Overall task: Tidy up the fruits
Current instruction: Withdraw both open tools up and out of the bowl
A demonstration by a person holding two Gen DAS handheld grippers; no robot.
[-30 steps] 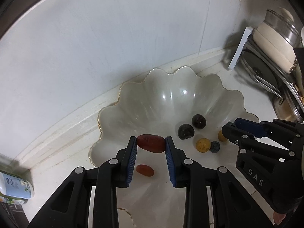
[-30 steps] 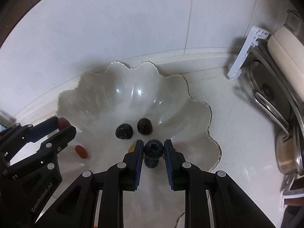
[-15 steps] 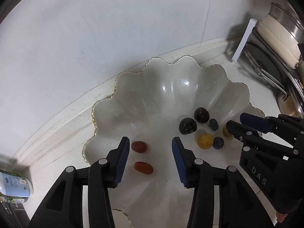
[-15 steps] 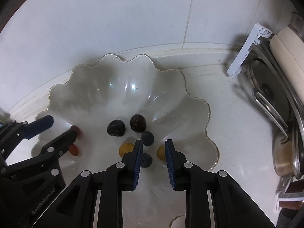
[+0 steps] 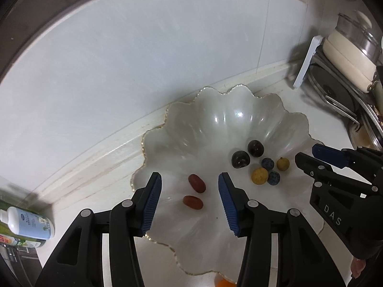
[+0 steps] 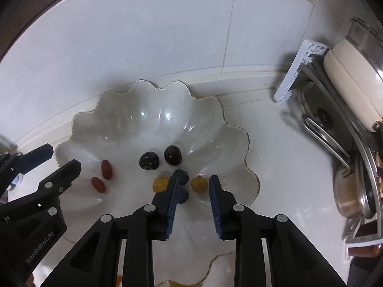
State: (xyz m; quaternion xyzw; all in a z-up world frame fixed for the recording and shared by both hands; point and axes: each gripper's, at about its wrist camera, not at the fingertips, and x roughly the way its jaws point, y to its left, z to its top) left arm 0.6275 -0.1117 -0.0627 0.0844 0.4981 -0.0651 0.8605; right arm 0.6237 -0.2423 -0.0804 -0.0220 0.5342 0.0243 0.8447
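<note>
A white scalloped bowl (image 5: 215, 119) (image 6: 155, 110) with a gold rim sits against the tiled wall. In it lie two red dates (image 5: 196, 183) (image 6: 106, 169), two dark round fruits (image 5: 255, 148) (image 6: 172, 155), two blueberries (image 5: 267, 163) (image 6: 181, 175) and two yellow fruits (image 5: 259, 176) (image 6: 199, 184). My left gripper (image 5: 189, 175) (image 6: 62, 156) hovers over the dates, its jaws opening with nothing between the pads. My right gripper (image 6: 194, 178) (image 5: 307, 153) hangs over the blueberries and yellow fruits, jaws opening too and holding nothing.
Pots and lids (image 6: 347, 91) on a rack crowd the right side, with a white plastic bracket (image 6: 294, 71) leaning beside them. A bottle (image 5: 26, 222) lies at the far left. The gold rim of another dish (image 6: 215, 258) and an orange fruit (image 5: 225, 283) show at the bottom edge.
The left gripper let go of a red date, which now lies beside the other one. The right gripper let go of a blueberry into the bowl. Both jaws widened and drew back upward.
</note>
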